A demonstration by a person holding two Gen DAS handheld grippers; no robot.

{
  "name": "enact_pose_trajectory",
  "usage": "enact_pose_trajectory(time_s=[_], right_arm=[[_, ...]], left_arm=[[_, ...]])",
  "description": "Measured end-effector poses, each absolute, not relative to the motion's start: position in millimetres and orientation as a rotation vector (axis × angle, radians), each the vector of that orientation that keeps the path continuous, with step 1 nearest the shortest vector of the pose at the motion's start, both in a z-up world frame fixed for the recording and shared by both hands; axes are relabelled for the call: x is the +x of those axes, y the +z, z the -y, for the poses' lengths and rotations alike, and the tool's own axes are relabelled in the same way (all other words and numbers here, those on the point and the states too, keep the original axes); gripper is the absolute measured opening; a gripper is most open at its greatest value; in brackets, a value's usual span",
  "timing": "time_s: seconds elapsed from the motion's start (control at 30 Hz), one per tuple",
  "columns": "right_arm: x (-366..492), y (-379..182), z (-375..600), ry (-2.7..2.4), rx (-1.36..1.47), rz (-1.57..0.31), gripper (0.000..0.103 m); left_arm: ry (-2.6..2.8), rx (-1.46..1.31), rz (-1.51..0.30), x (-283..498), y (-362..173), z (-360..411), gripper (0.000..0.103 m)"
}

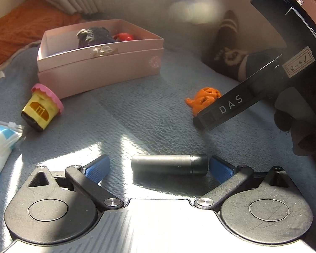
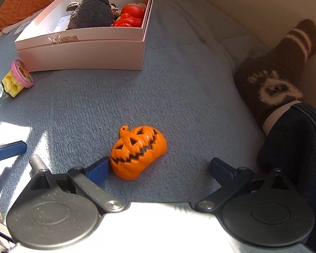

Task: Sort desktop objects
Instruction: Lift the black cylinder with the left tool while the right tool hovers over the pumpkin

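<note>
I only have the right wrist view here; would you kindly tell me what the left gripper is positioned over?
Observer: The left gripper is open around a black cylinder lying sideways on the blanket.
Operator: Thank you. Is the cylinder centred between the fingers?
Observer: No. Its capped end sits at the right-hand pad, touching or nearly so, and a clear gap remains on the other side.

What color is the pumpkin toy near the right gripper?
Orange, with dark cut-out eyes and mouth; the pumpkin toy shows best in the right wrist view.
</note>
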State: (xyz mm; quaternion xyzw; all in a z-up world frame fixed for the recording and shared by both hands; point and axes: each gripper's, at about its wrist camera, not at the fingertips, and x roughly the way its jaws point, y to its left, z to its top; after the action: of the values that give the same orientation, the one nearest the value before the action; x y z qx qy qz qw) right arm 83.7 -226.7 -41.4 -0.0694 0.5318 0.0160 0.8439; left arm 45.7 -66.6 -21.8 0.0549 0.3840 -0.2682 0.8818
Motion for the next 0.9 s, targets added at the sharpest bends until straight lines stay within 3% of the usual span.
enact_pose_trajectory(time_s=[0.37, 0.57, 0.9], right_arm=[[83, -39, 232, 0.038, -0.057, -1.149, 0.103], [76, -45, 230, 0.003, -0.022, -1.129, 0.103], [71, -48, 222, -0.017, -0.018, -1.105, 0.103]], left_arm=[[-0.322, 0.247, -0.759, 53, -18, 55, 0.103], [-0.198, 0.147, -0.834, 71, -21, 31, 0.103], [-0.245, 0.105, -0.803, 69, -20, 34, 0.103]])
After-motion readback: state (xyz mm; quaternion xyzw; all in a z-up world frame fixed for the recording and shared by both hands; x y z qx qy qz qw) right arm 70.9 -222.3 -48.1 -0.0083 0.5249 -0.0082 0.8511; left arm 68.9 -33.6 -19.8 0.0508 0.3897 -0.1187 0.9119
